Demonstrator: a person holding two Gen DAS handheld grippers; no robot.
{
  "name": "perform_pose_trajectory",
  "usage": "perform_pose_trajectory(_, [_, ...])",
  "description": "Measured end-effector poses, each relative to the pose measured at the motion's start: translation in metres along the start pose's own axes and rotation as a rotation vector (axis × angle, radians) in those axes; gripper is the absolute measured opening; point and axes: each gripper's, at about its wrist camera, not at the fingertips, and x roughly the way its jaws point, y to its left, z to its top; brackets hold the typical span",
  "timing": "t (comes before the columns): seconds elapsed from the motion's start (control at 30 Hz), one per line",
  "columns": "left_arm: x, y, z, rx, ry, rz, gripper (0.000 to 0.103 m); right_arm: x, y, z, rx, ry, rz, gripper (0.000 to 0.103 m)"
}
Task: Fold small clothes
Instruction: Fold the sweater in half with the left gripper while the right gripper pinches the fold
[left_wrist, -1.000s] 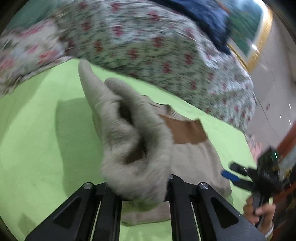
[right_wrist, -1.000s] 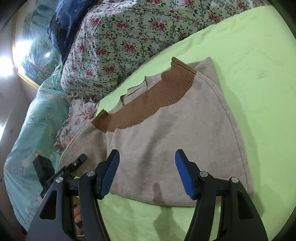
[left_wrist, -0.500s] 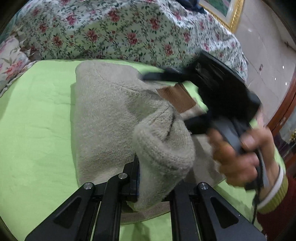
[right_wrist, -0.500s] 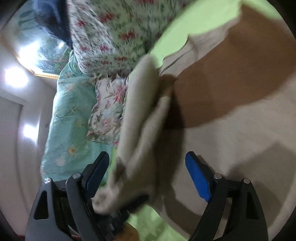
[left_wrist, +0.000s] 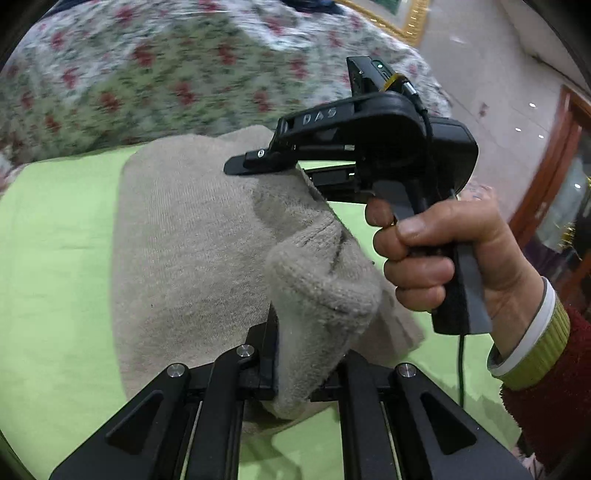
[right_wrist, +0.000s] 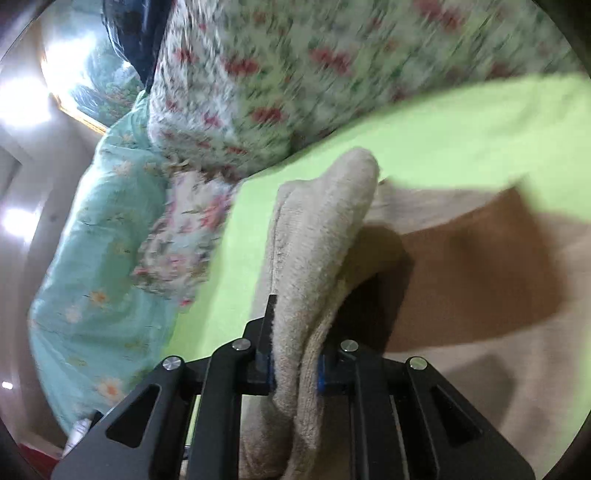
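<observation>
here, left claw (left_wrist: 295, 369) pinching beige sweater (left_wrist: 184, 240), right claw (right_wrist: 295, 369) just closed on it, brown band (right_wrist: 480, 277) only in right view

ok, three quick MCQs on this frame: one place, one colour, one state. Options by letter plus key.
1. Where does the beige sweater lie?
A. on the green sheet
B. on a wooden floor
C. in a basket

2. What colour are the right tool's pads?
A. red
B. blue
C. white

3. What state is the left tool in?
A. wide open, empty
B. shut on the sweater
C. resting flat on the sheet

Key: 1 A, green shows around the knit; 2 B, blue edges flank the pinched fabric; 3 B, knit bunches between its shut fingers.
</observation>
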Motion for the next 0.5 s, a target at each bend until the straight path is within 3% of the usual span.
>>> perform_pose_trajectory(0.2, [0.037,-0.04,-0.001,0.037,0.054,-0.047,0.008,-0.034,-0.037,-0.012,-0.021,0.007,-0.161,0.017])
perform_pose_trajectory(0.37, [0.064,-0.046,0.003,0.016,0.098,-0.066,0.008,-0.043,-0.052,-0.012,-0.057,-0.011,-0.23,0.017])
perform_pose_trajectory(0.5, [0.092,-0.041,-0.003,-0.004,0.178,-0.058,0.011,-0.029,-0.07,-0.014,-0.06,0.01,-0.284,0.017])
